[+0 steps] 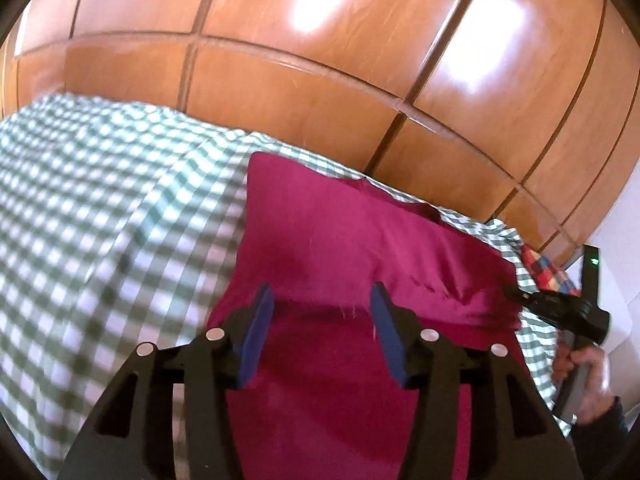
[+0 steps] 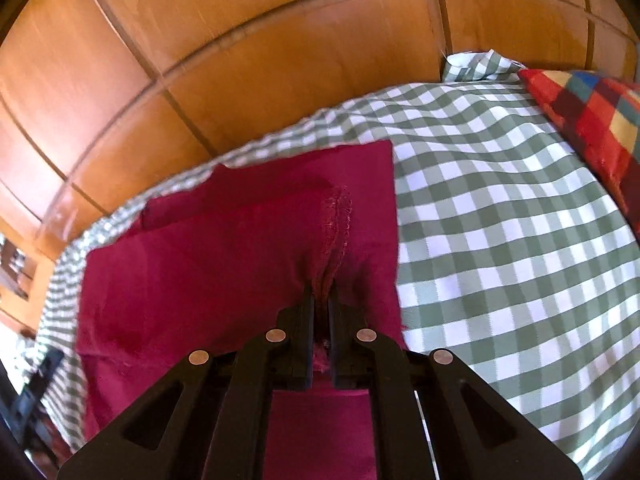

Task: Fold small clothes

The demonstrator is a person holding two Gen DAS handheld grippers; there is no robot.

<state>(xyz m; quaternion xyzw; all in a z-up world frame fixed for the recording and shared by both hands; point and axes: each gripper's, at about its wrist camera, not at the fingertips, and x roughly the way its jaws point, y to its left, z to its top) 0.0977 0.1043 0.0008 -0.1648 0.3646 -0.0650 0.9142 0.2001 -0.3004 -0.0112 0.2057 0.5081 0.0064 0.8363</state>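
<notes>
A magenta garment (image 1: 340, 240) lies on the green-and-white checked cover (image 1: 100, 200). My left gripper (image 1: 322, 296) is open just above the garment's near part, its blue pads (image 1: 260, 328) apart with nothing between them. In the right wrist view my right gripper (image 2: 322, 296) is shut on a stitched hem of the same garment (image 2: 200, 260) and pulls it up into a ridge. The right gripper also shows at the right edge of the left wrist view (image 1: 560, 308), at the garment's right side, held by a hand.
A glossy wooden panelled wardrobe (image 1: 320, 60) stands behind the bed. A multicoloured checked cushion (image 2: 592, 120) lies on the cover (image 2: 500, 220) to the right of the garment. The cover stretches wide to the garment's left in the left wrist view.
</notes>
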